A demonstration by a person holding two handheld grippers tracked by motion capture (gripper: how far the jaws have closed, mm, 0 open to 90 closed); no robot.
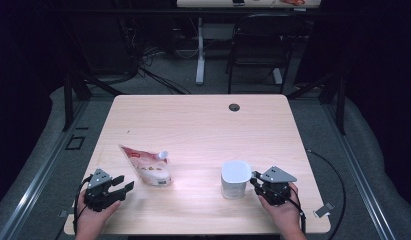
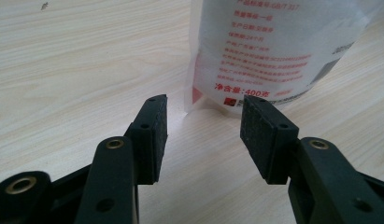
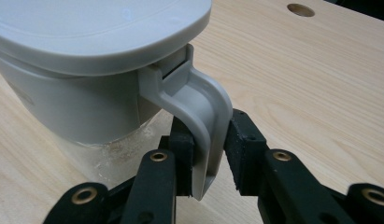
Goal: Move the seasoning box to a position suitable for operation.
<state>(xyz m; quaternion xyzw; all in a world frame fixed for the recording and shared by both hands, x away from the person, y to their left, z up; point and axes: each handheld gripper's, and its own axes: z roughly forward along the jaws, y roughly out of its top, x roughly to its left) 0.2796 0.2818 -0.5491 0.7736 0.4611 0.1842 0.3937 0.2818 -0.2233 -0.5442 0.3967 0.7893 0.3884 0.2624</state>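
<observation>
A white pouch with red print (image 1: 148,167) lies on the wooden table (image 1: 203,125) at the front left, its spout toward the middle. My left gripper (image 1: 124,185) rests just left of it; in the left gripper view the gripper (image 2: 203,126) stands open, its jaws aimed at the pouch's bottom edge (image 2: 269,51) with bare table between the pads. A white lidded container (image 1: 235,177) stands upright at the front right. My right gripper (image 1: 254,181) is at its right side. In the right gripper view the gripper (image 3: 210,149) has its pads closed on the container's handle (image 3: 206,107) below the lid (image 3: 96,28).
A round cable hole (image 1: 234,107) sits near the table's far edge. Beyond the table stand a black chair (image 1: 260,45) and a desk leg (image 1: 200,50) among floor cables. A small grey piece (image 1: 324,210) lies at the table's front right corner.
</observation>
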